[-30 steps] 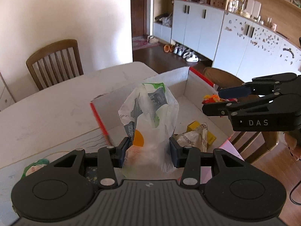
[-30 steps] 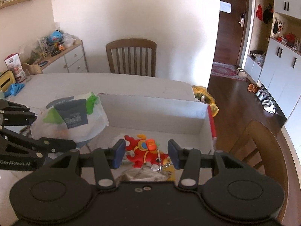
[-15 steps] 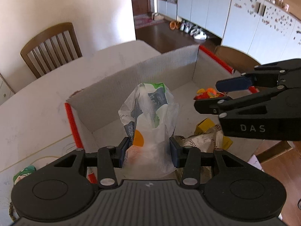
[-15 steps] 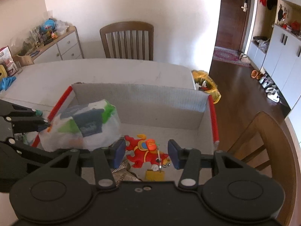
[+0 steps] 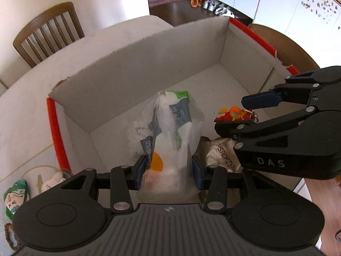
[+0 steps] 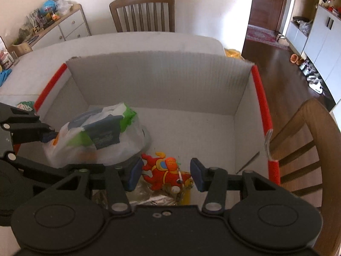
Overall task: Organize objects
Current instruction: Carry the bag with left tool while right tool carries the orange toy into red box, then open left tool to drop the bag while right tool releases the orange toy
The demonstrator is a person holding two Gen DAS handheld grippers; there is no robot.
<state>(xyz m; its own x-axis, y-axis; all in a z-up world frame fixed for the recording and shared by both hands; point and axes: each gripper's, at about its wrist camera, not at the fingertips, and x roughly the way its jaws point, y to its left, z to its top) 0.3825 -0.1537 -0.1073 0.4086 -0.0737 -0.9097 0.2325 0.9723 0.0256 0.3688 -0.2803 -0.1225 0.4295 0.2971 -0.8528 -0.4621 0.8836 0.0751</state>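
Your left gripper (image 5: 168, 171) is clamped on the plastic bag (image 5: 170, 136), its pads pressed into the bag's lower sides, and the grip has not changed through the last second. What has changed is where the bag hangs: a second ago it was above the near edge of the cardboard box (image 5: 149, 49), and now it is down between the walls, its bottom close to the floor on the left side; whether it touches the floor yet, the views do not settle. Your right gripper (image 6: 164, 176) holds the red toy figure (image 6: 165, 171), which has kept its place between the two blue pads while the box floor grew larger behind it, so it is riding with the gripper; the pads look to be just at its ends. It too has come down, and now hangs low over the crinkled silver packet (image 5: 221, 155) and a yellow item already lying near the front wall. Both loads are therefore inside the box and, by my judgement, nearly ready for release. Outside the box, on the table (image 5: 27, 98) to the left, a green-and-white toy (image 5: 15, 194) remains to be collected.
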